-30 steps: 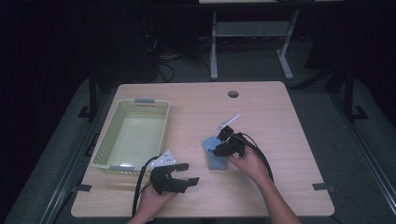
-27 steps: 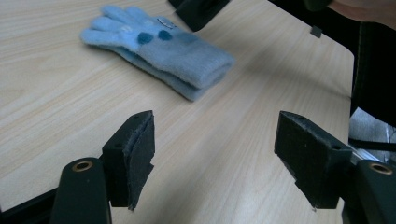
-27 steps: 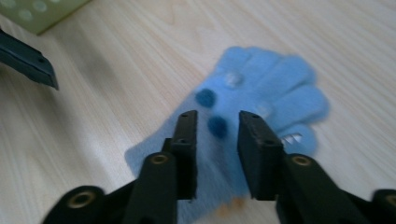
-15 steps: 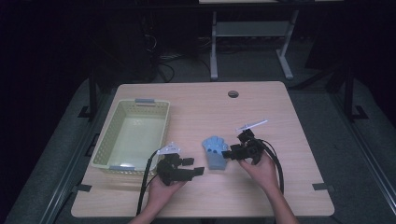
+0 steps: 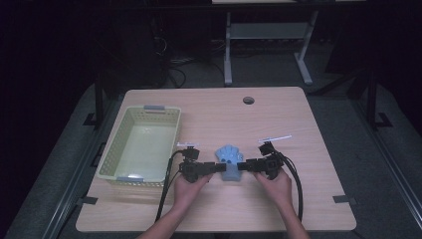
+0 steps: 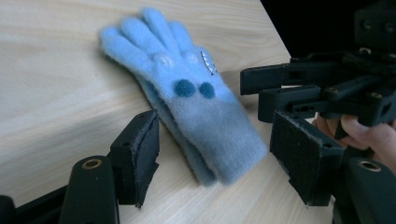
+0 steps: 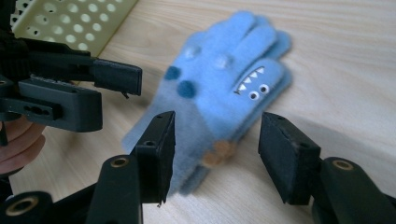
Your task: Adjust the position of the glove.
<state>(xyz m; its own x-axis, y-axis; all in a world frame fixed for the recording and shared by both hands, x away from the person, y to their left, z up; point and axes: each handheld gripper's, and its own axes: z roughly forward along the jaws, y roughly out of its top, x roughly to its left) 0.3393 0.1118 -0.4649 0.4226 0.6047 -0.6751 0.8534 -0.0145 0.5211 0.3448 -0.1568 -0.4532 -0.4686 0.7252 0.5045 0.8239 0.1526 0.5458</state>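
Near the table's front edge, both my grippers close in on the blue gloves (image 5: 228, 160).

I have the left gripper (image 6: 212, 158) and right gripper (image 7: 217, 154) spread wide around the cuff end, nothing pinched yet; the stacked pair lies flat just right of the yellow basket (image 5: 139, 144). Next I judge each must clamp a cuff. Half a second ago they sat farther apart, the right one raised.

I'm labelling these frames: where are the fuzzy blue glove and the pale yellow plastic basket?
fuzzy blue glove (image 6: 187, 100): left gripper view, on its palm by the dark dots.
pale yellow plastic basket (image 5: 113, 149): high view, on its left wall.
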